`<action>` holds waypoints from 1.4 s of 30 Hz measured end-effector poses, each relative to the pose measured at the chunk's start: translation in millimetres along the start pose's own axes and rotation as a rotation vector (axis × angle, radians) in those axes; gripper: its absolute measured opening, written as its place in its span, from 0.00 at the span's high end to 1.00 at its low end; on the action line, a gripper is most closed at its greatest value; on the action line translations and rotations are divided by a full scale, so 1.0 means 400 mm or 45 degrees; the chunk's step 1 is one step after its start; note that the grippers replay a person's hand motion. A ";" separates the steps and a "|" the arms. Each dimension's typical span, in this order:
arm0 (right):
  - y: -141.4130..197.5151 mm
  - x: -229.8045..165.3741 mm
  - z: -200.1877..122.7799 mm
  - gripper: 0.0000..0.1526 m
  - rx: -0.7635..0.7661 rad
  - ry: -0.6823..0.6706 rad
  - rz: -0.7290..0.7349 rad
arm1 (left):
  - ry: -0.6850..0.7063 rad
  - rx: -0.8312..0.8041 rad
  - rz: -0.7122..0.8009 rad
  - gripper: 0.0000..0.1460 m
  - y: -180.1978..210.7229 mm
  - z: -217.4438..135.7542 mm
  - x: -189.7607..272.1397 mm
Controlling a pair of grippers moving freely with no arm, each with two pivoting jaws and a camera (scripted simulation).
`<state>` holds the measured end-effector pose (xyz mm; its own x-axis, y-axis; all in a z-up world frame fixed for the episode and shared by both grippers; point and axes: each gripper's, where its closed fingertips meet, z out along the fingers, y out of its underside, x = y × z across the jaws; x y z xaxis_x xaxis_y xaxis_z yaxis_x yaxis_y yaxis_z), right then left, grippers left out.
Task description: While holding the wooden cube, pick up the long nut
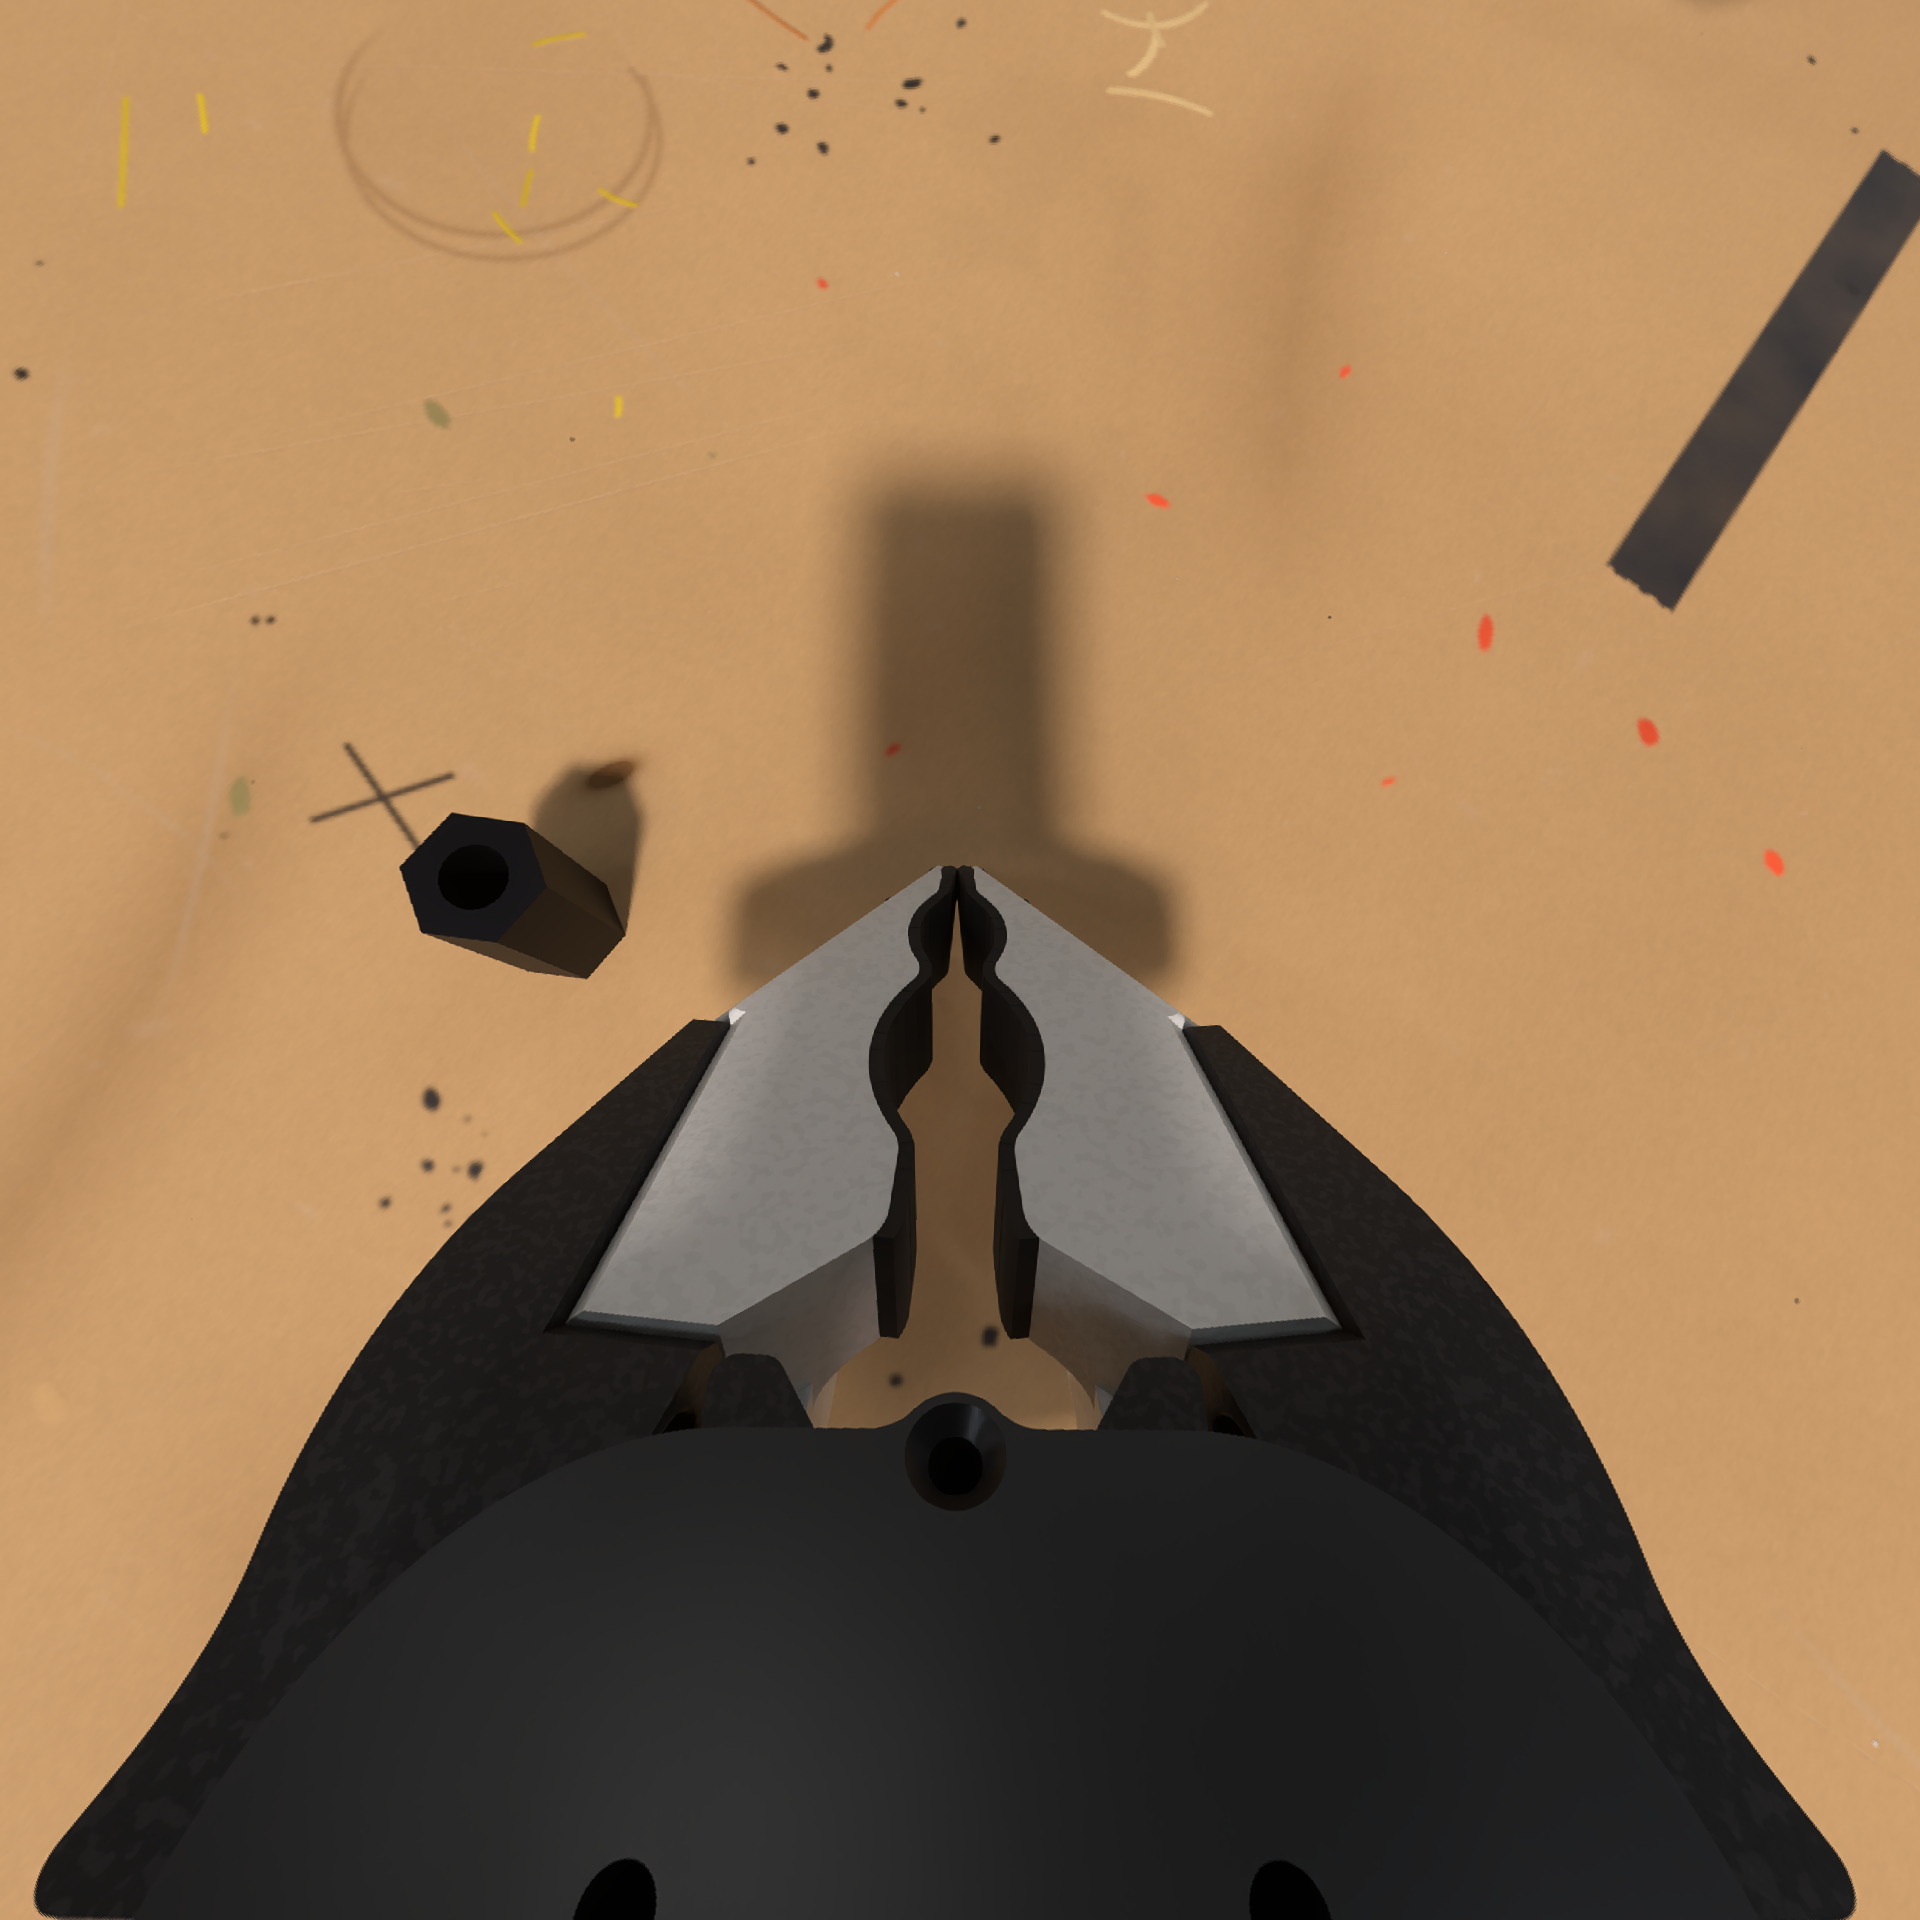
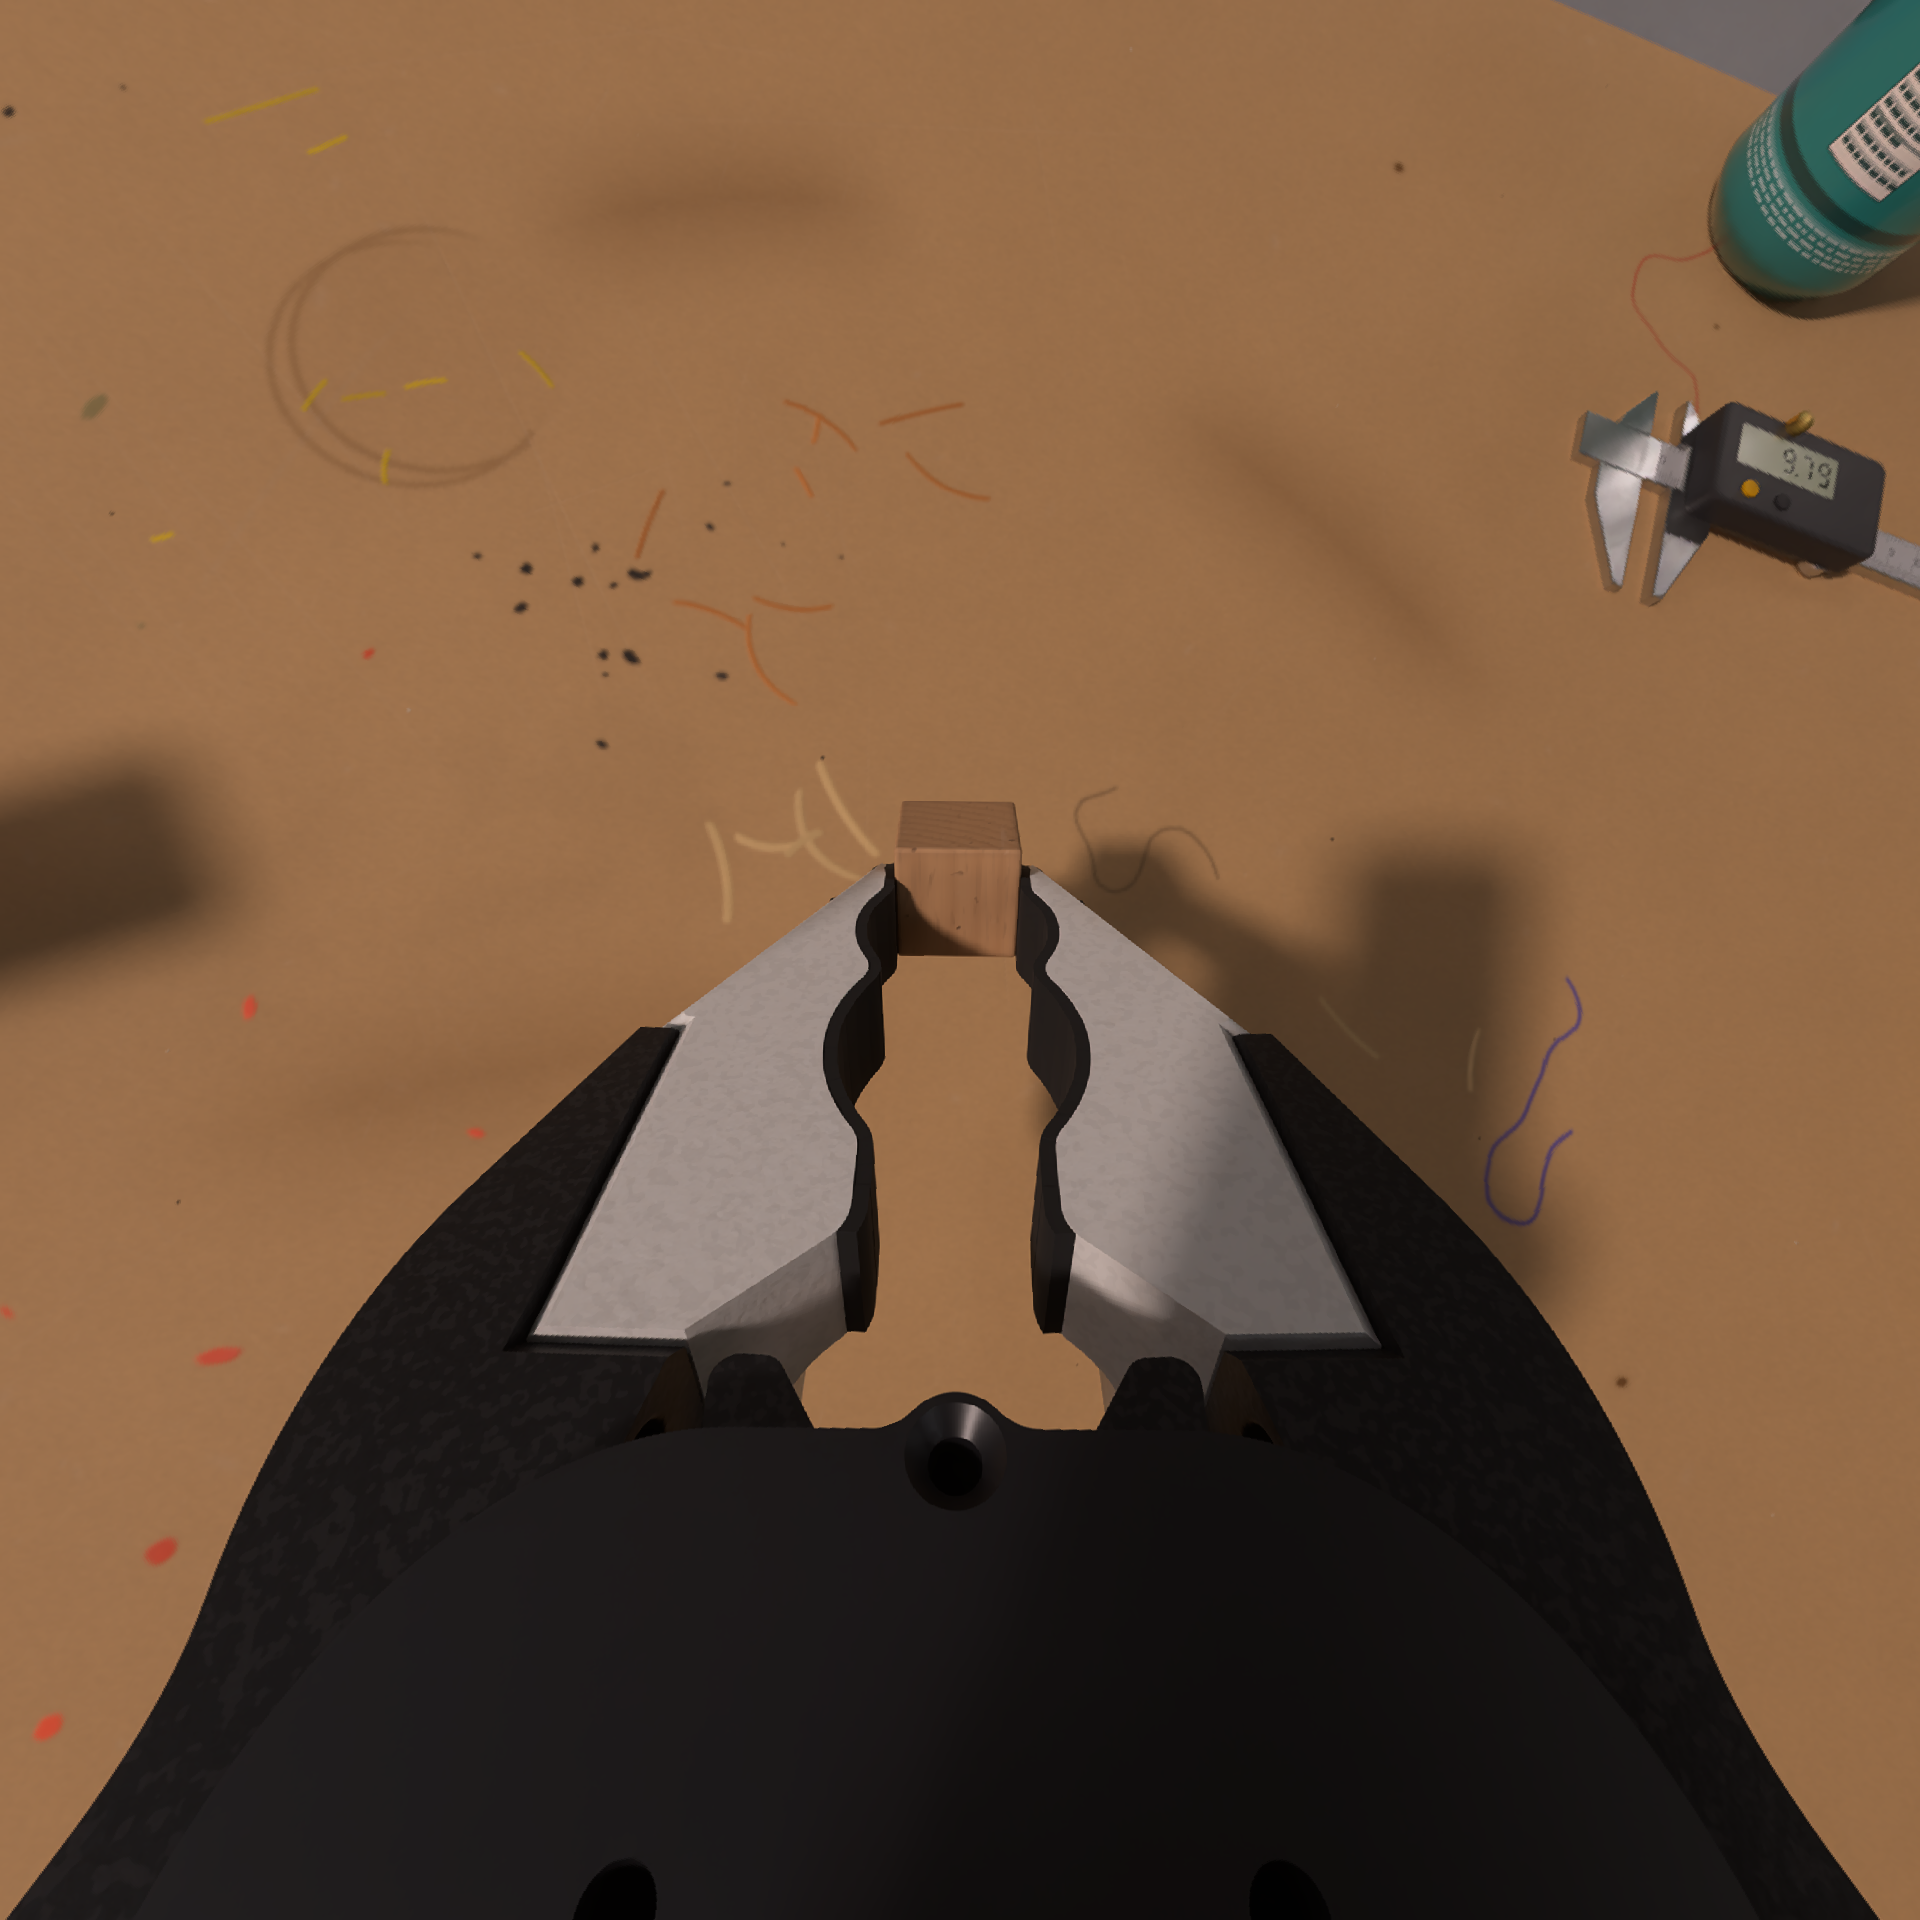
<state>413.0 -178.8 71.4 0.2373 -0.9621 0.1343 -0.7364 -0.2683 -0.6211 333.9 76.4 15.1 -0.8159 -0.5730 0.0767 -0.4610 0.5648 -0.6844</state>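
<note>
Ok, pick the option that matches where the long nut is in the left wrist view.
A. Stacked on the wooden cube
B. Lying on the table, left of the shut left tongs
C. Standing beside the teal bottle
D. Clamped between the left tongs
B: the long nut lies on its side on the table, apart from and left of the left tongs, whose tips are shut on nothing.

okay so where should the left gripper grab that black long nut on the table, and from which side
Grip the long nut across two opposite flat faces of its hexagonal body, near mid-length. It lies on its side, bore facing the camera, so coming down from above looks best. The left gripper is shut and sits to the nut's right, so it must open and shift left first. The right gripper holds the wooden cube.
</note>
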 end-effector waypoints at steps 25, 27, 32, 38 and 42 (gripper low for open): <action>-0.032 -0.078 -0.307 0.86 0.573 0.042 -0.083 | -0.015 0.005 -0.022 1.00 0.002 -0.003 -0.005; -0.010 -0.114 -0.351 0.86 0.737 -0.054 -0.070 | -0.011 0.010 -0.035 1.00 0.002 -0.003 -0.005; 0.115 -0.164 -0.329 0.86 0.857 -0.217 0.034 | -0.036 0.017 -0.052 1.00 0.001 -0.003 -0.005; 0.171 -0.185 -0.321 0.86 0.910 -0.305 0.080 | -0.082 0.023 -0.042 1.00 0.005 -0.005 0.001; 0.177 -0.178 -0.318 0.86 0.907 -0.290 0.045 | -0.082 0.018 -0.044 1.00 0.007 -0.006 0.004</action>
<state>263.5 -135.4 116.0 0.4033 -0.9150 -0.0104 -0.1761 -0.0664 -0.9821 330.6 78.6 15.2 -0.7754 -0.6291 0.0542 -0.4832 0.5360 -0.6922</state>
